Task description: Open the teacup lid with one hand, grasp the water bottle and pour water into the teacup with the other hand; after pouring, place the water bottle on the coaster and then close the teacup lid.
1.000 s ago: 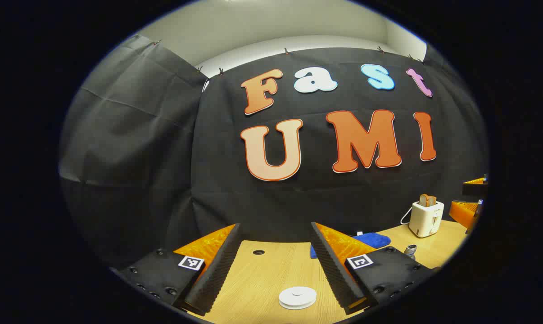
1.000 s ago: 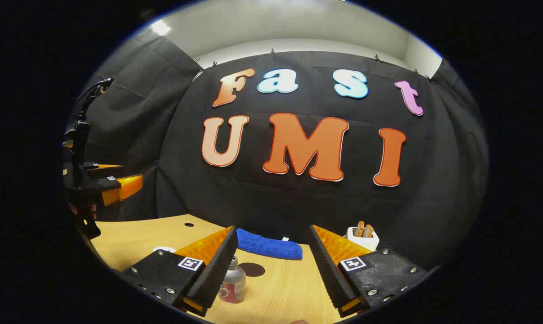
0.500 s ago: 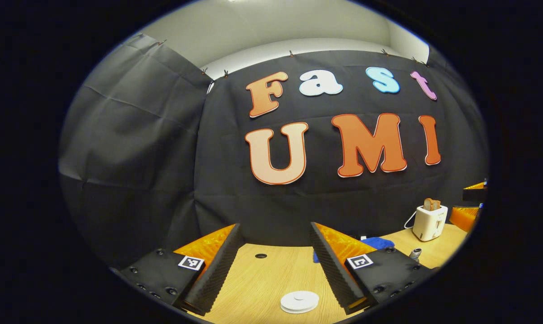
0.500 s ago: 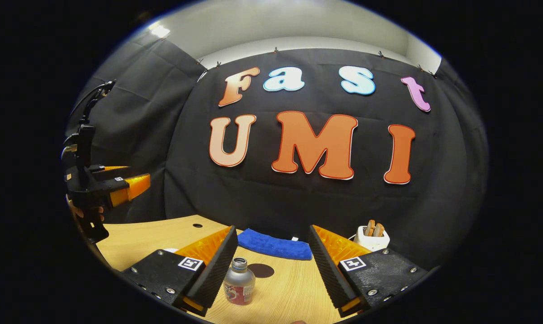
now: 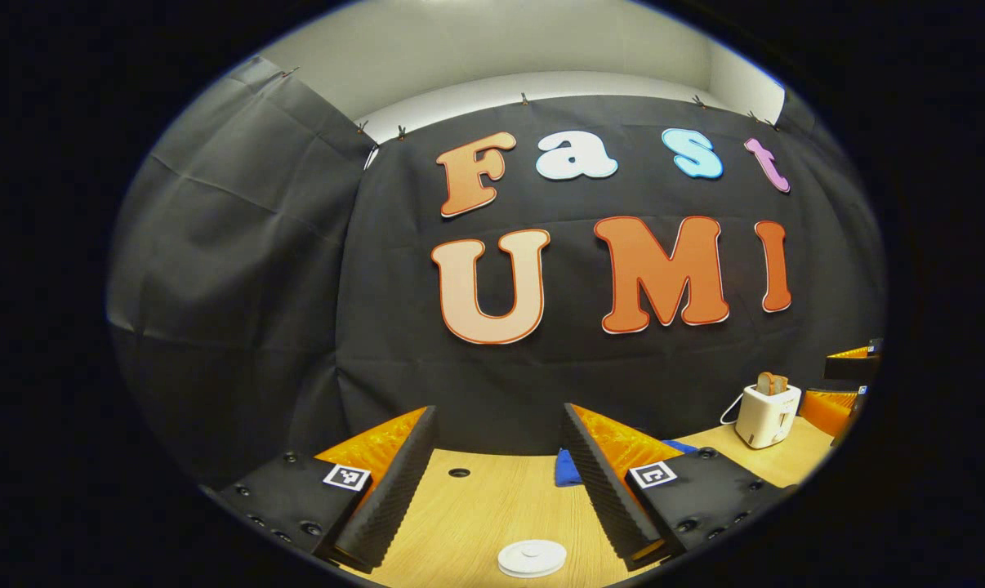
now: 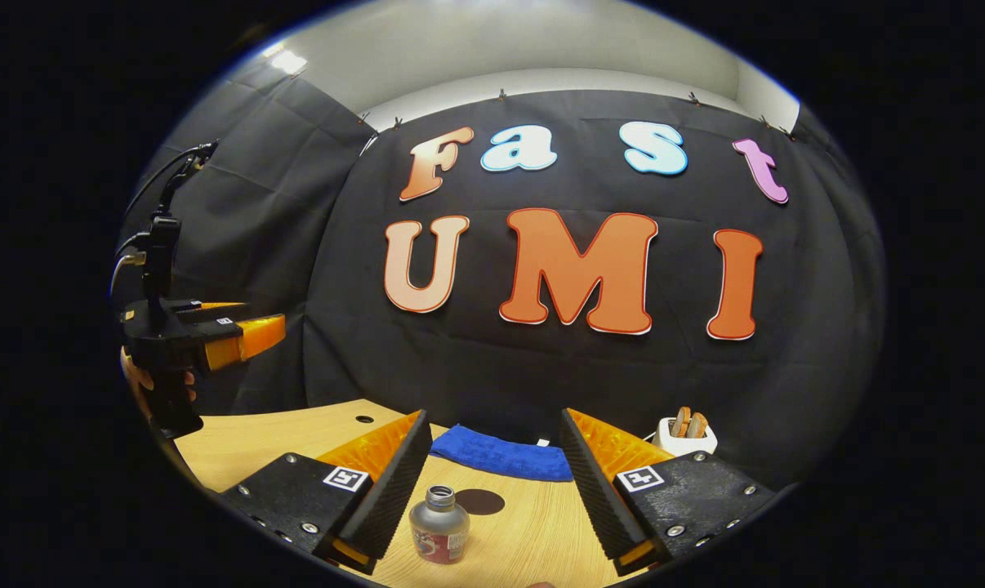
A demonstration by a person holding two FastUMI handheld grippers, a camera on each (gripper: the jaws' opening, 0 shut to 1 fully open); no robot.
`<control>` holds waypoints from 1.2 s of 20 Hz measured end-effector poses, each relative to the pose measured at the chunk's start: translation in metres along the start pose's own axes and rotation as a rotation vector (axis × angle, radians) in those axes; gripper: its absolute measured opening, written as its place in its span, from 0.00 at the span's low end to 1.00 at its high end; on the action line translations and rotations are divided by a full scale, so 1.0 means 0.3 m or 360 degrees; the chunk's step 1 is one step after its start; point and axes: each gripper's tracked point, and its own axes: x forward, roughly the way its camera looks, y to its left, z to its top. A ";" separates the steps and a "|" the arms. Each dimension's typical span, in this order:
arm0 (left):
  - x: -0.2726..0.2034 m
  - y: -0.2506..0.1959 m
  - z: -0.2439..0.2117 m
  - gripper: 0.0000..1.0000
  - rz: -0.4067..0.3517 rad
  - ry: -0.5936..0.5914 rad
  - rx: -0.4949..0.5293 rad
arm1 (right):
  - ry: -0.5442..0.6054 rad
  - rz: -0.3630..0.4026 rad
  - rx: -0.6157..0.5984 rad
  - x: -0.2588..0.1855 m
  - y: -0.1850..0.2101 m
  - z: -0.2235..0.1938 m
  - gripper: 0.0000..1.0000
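Both tongs, left [image 5: 494, 478] and right [image 6: 489, 482], gape empty; a hasty right grasp risks toppling the water bottle [image 6: 439, 524] beside the coaster [image 6: 479, 501].

On the pale wooden table [image 6: 541, 531], the small clear uncapped water bottle [image 6: 439, 524] stands upright. Just behind it and slightly right lies the dark round coaster [image 6: 479, 501]; farther behind, the folded blue cloth [image 6: 501, 454]; behind it to the right, the white toaster [image 6: 688, 434].

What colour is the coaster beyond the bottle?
Dark brown coaster, seen best in the right gripper view, behind the bottle.
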 end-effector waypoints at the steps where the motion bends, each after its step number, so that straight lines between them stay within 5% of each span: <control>1: 0.005 -0.003 -0.007 1.00 -0.0005 0.0009 0.0015 | 0.0005 0.0004 0.0002 0.002 0.000 -0.006 0.95; 2: 0.008 -0.011 -0.022 0.94 -0.0017 0.0029 0.0024 | 0.0017 0.0008 0.0007 0.006 0.005 -0.022 0.95; 4: 0.021 -0.029 -0.077 1.00 -0.0054 0.0087 0.0005 | 0.0051 0.0026 0.0033 0.011 0.013 -0.068 0.95; 6: 0.029 -0.035 -0.127 0.94 -0.0080 0.0130 -0.0002 | 0.0103 0.0066 0.0063 0.014 0.038 -0.119 0.95; 24: -0.004 -0.106 -0.581 1.00 -0.0268 0.0494 0.0061 | 0.0395 0.0308 0.0006 0.001 0.189 -0.443 0.95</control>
